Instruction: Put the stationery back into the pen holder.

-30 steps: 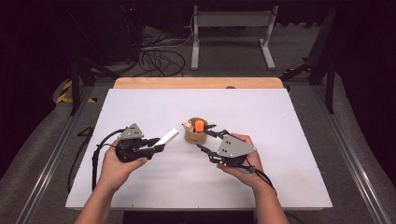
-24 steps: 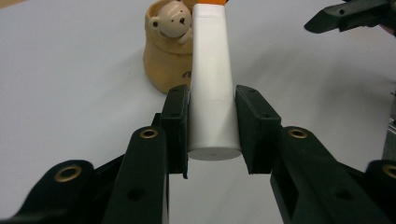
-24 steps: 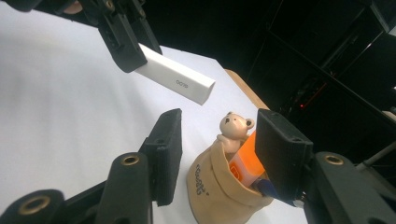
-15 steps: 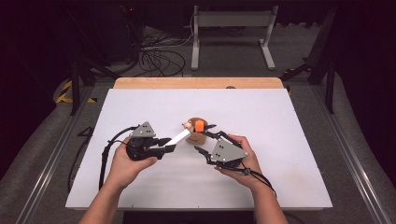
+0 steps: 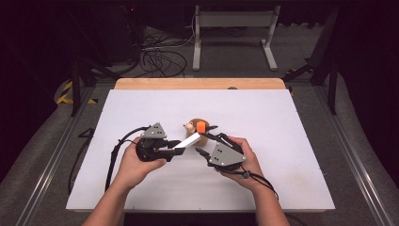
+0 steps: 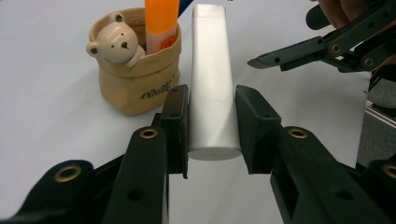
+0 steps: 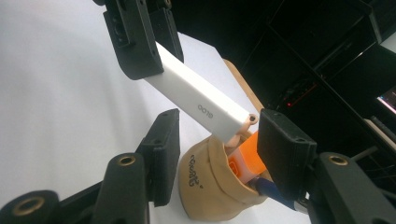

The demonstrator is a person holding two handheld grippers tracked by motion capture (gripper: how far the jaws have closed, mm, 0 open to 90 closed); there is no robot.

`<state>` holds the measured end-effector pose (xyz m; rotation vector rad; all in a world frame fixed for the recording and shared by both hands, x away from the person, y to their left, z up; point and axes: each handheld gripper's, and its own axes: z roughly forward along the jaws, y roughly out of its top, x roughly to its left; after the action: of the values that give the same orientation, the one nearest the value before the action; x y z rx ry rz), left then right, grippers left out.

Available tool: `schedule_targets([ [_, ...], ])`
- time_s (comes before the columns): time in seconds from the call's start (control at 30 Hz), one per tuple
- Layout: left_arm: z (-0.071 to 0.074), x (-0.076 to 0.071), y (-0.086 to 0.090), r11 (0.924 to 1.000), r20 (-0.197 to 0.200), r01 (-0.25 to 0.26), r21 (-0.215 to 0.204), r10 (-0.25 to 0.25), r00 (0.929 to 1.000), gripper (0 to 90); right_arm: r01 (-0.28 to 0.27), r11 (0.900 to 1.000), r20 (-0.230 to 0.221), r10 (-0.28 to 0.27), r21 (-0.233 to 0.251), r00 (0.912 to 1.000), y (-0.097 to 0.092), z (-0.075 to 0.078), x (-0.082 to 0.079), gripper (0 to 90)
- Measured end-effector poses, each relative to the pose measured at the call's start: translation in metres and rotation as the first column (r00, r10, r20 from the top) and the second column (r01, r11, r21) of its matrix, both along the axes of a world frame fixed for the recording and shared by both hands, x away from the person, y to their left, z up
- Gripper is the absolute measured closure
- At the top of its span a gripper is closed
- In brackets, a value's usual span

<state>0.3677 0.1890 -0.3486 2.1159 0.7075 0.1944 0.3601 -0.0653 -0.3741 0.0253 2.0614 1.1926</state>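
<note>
A tan fabric pouch [image 5: 193, 136] with a small bear figure on its rim stands mid-table, an orange marker [image 5: 201, 126] upright in it. My left gripper [image 5: 175, 147] is shut on a flat white stick [image 5: 188, 140], held slanted with its far end at the pouch's rim. In the left gripper view both pads press the stick [image 6: 211, 84] just beside the pouch [image 6: 140, 84]. My right gripper [image 5: 209, 143] stands open just right of the pouch. Its jaws frame the pouch [image 7: 210, 191] and marker [image 7: 245, 163] without gripping them, below the stick's tip [image 7: 196, 100].
The white table top [image 5: 282, 117] has a wooden strip [image 5: 197, 83] along its far edge. Cables and a metal stand sit on the dark floor beyond. A blue pen [image 7: 275, 196] pokes from the pouch.
My left gripper has carried the white stick to the right, up to the pouch. The right gripper has barely shifted.
</note>
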Motion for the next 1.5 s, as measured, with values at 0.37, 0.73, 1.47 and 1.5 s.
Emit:
schedule_targets([
  [0.37,0.002,0.0,-0.011,0.9996,-0.003,0.025,0.014,-0.025,0.9997,66.7,0.029,0.9959,0.075,-0.022,-0.085,0.9969,0.005,-0.004,-0.002,50.4],
  [0.73,0.004,0.0,-0.01,0.9995,-0.005,0.029,0.013,-0.029,0.9996,66.7,0.047,0.9893,0.114,-0.032,-0.138,0.9929,0.009,-0.007,-0.004,52.3],
  [1.47,0.012,0.001,-0.008,0.9973,-0.008,0.03,-0.068,-0.031,0.9995,66.3,0.082,0.9707,0.155,-0.047,-0.226,0.9867,0.014,-0.011,-0.006,63.0],
  [1.5,0.012,0.001,-0.008,0.9968,-0.007,0.029,-0.074,-0.03,0.9995,66.3,0.08,0.9695,0.158,-0.043,-0.232,0.9865,0.014,-0.012,-0.006,63.6],
])
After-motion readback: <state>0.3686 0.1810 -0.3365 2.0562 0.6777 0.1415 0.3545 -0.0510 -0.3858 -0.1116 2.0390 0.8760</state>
